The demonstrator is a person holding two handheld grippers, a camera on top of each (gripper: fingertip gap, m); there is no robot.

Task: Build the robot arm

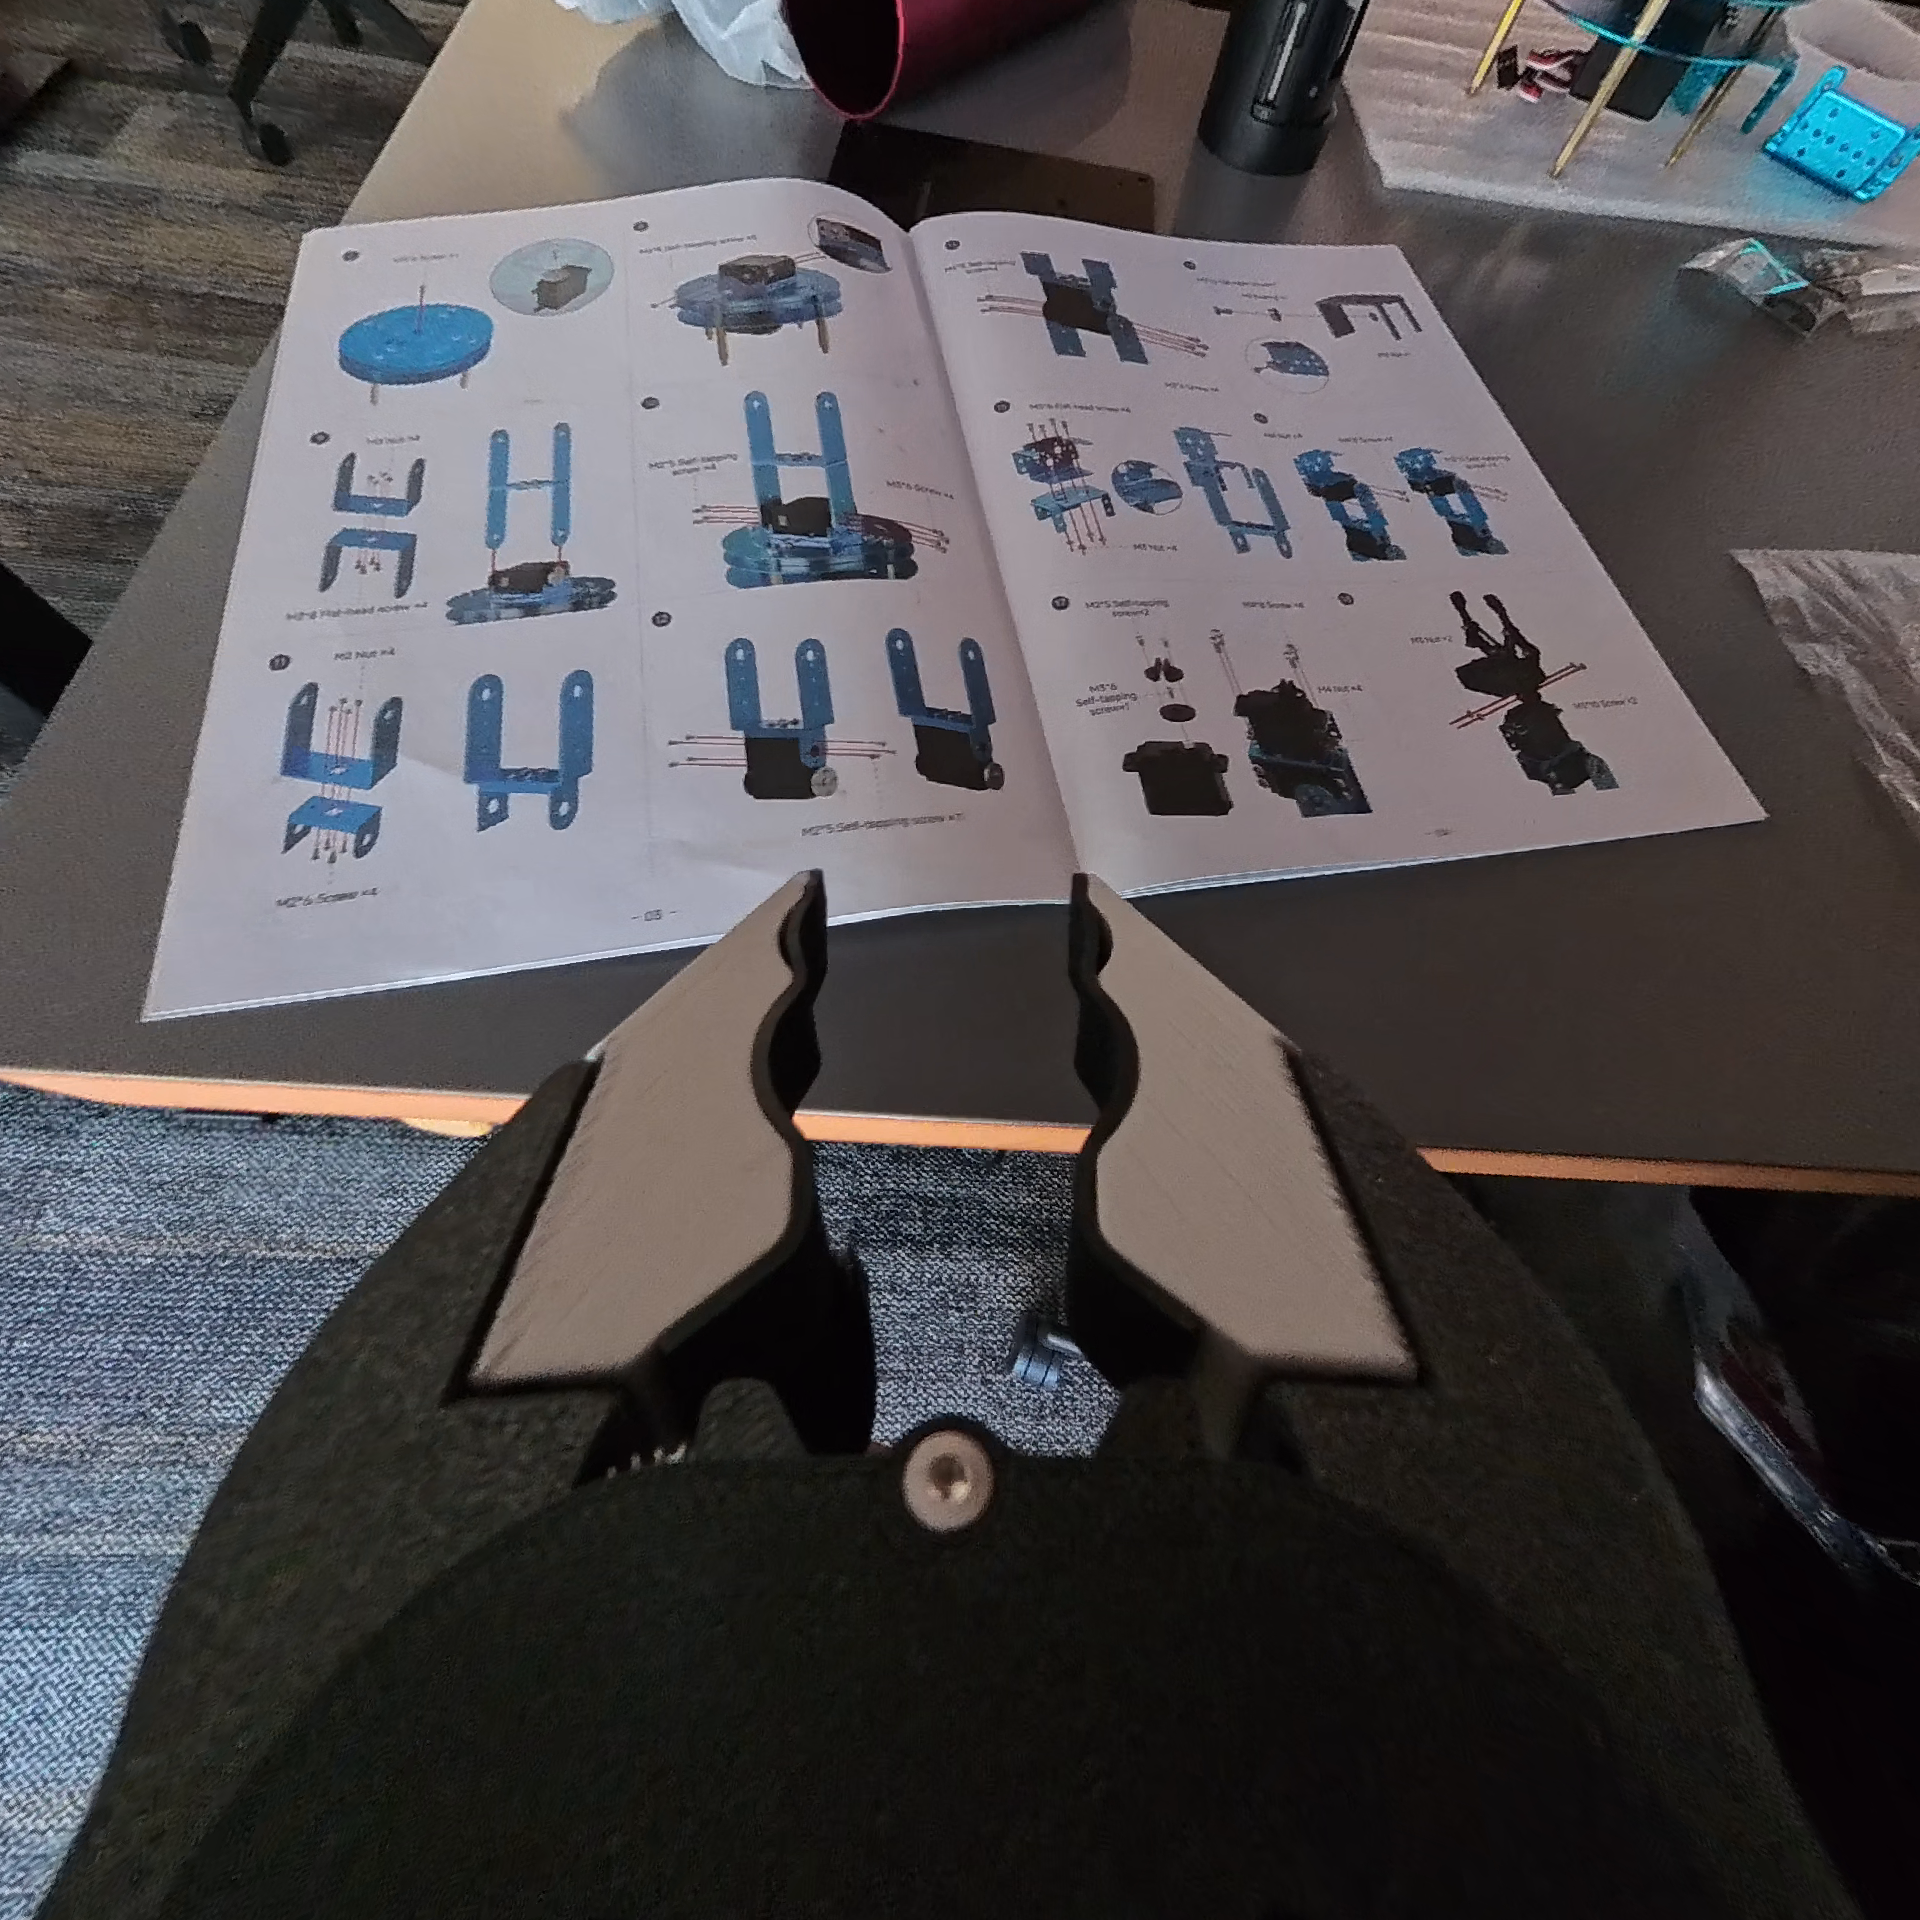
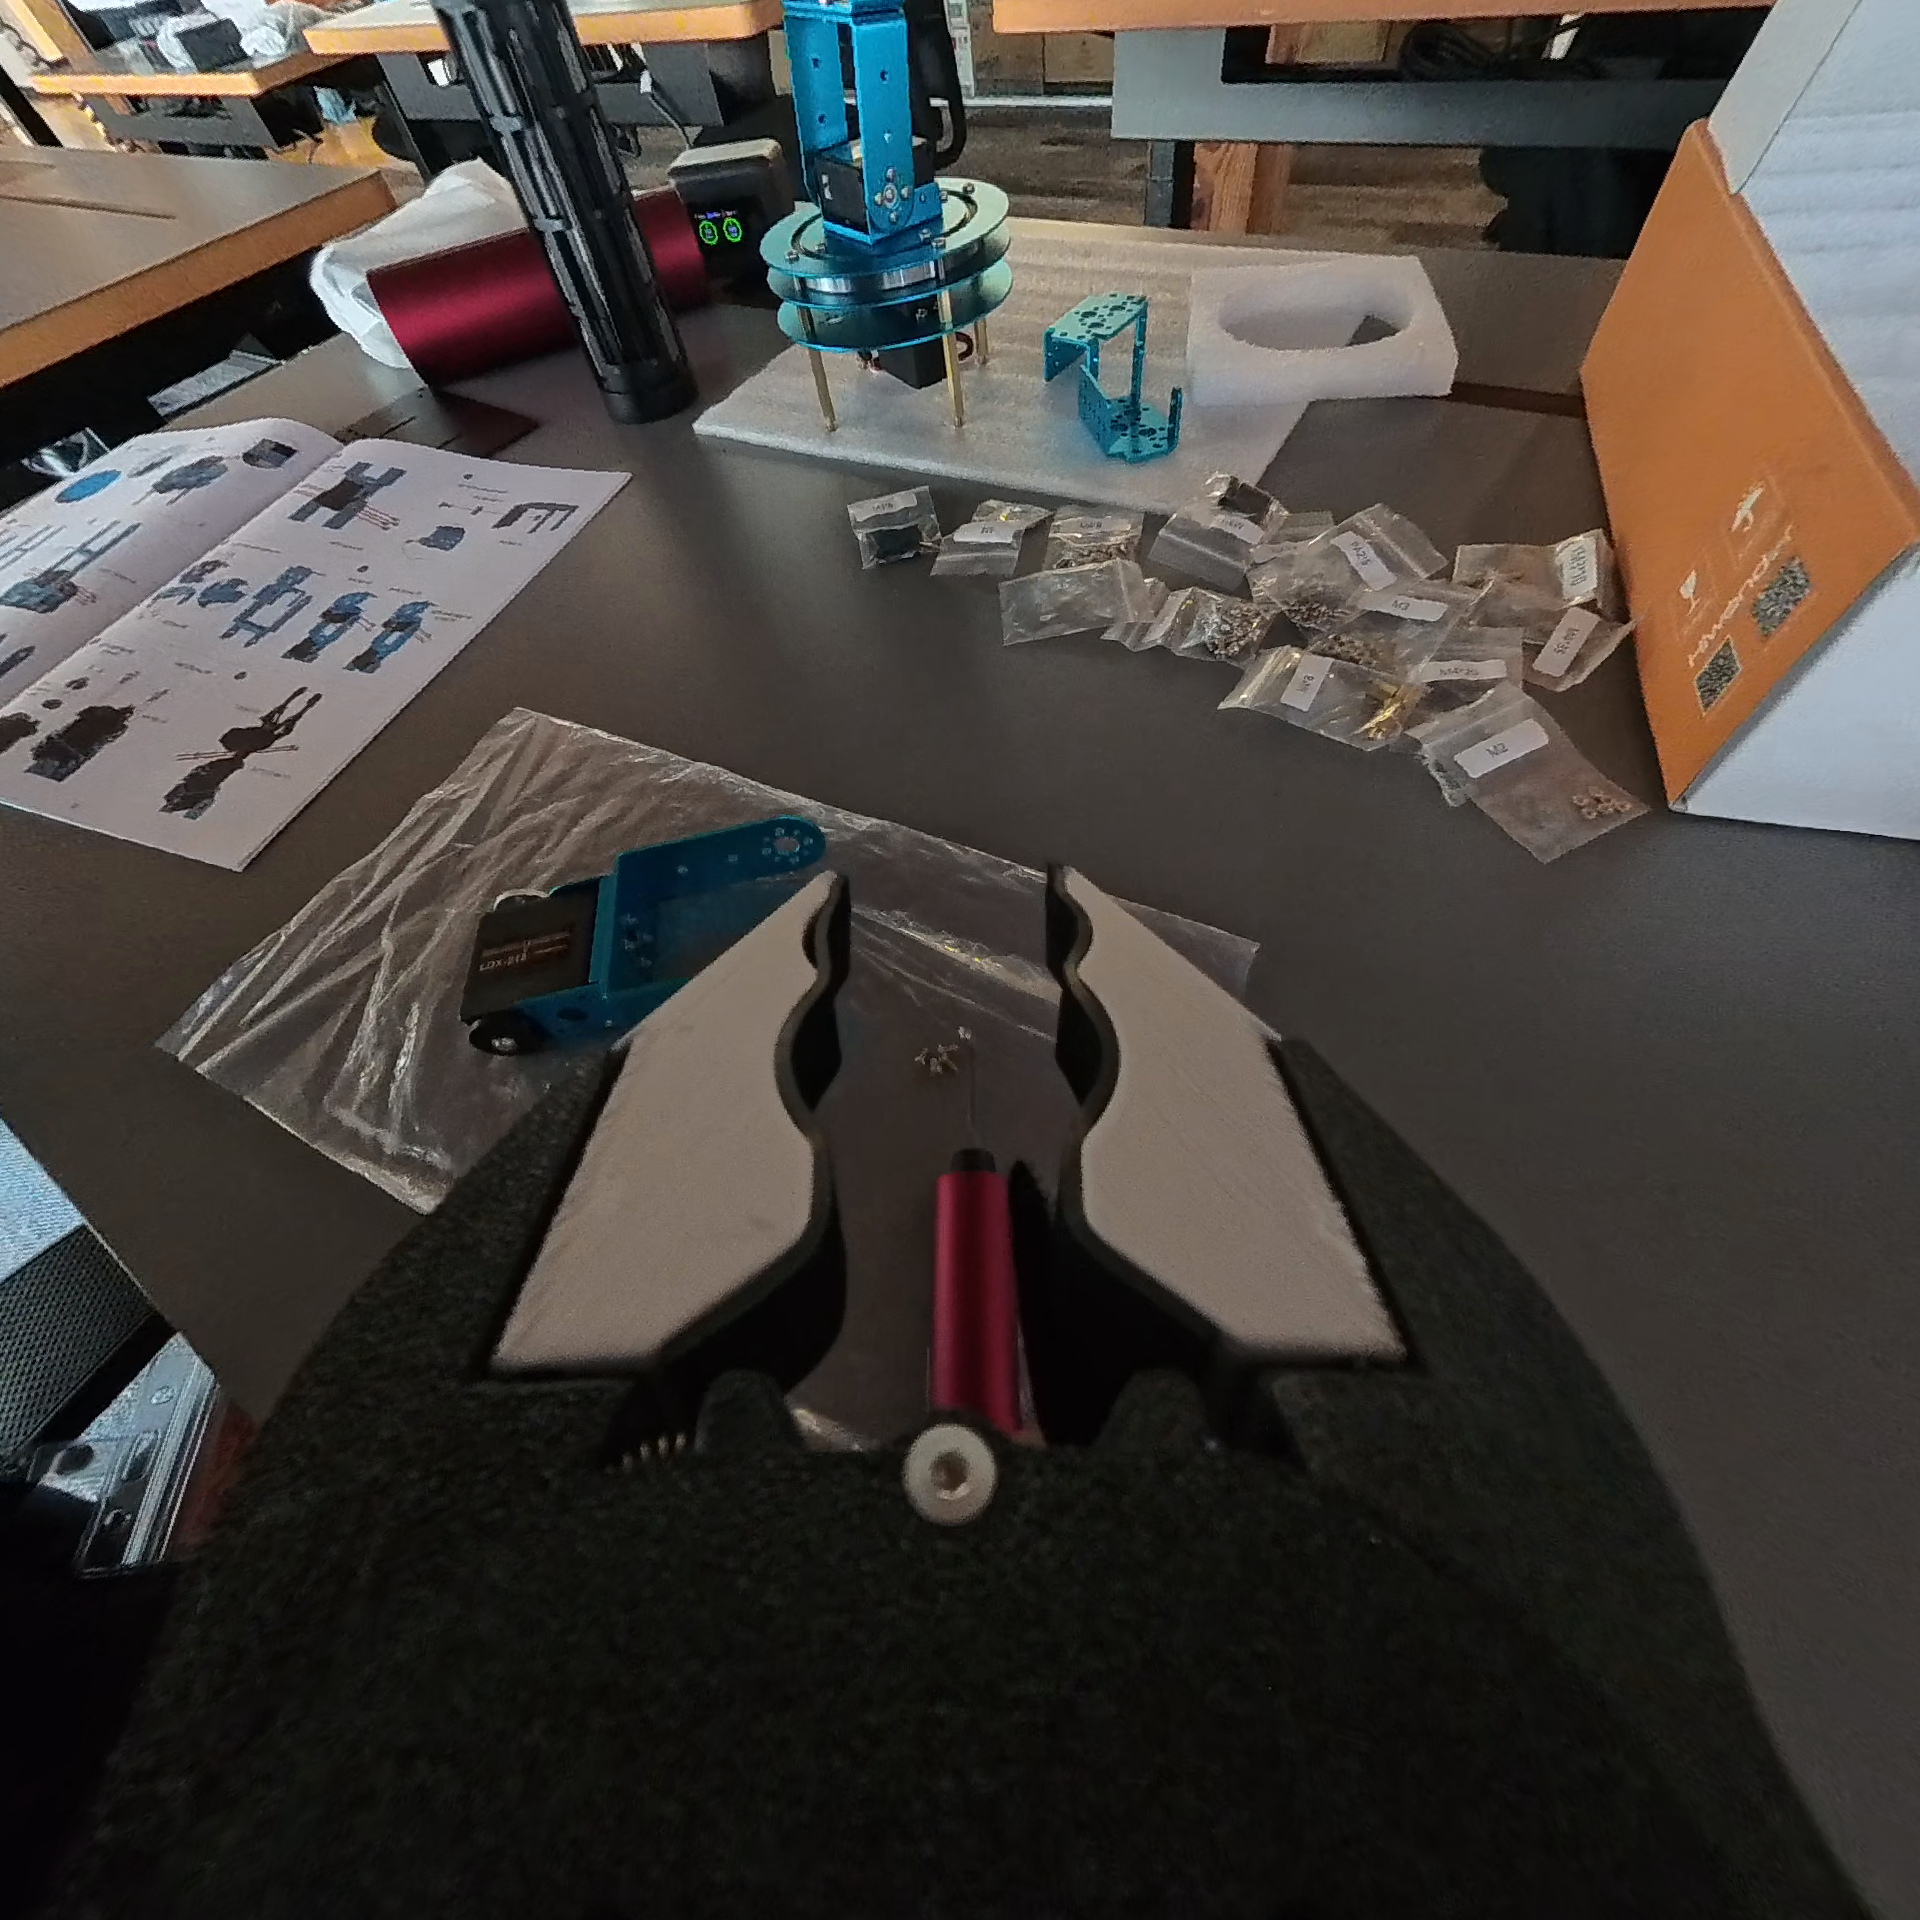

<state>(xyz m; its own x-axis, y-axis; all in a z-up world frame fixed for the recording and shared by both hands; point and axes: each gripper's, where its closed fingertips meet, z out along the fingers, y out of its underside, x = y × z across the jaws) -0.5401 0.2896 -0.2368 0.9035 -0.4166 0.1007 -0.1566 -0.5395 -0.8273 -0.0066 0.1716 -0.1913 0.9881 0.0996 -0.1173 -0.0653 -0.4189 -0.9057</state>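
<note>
My left gripper (image 1: 948,896) is open and empty, held over the near edge of the dark table (image 1: 1351,997), its tips just above the bottom edge of an open assembly booklet (image 1: 831,582). My right gripper (image 2: 948,894) is open and empty above a clear plastic sheet (image 2: 436,925). A red screwdriver (image 2: 971,1288) lies on the sheet between its fingers, with a few small screws (image 2: 940,1058) just beyond its tip. A blue bracket with a black servo (image 2: 613,935) lies on the sheet, just left of the left finger.
A partly built blue arm on a round base (image 2: 883,239) and a loose blue bracket (image 2: 1112,384) stand on white foam at the back. Several small bags of screws (image 2: 1351,634) lie at right beside an orange and white box (image 2: 1766,468). A dark red cylinder (image 2: 468,301) and a black tube (image 2: 582,208) stand behind the booklet (image 2: 260,603).
</note>
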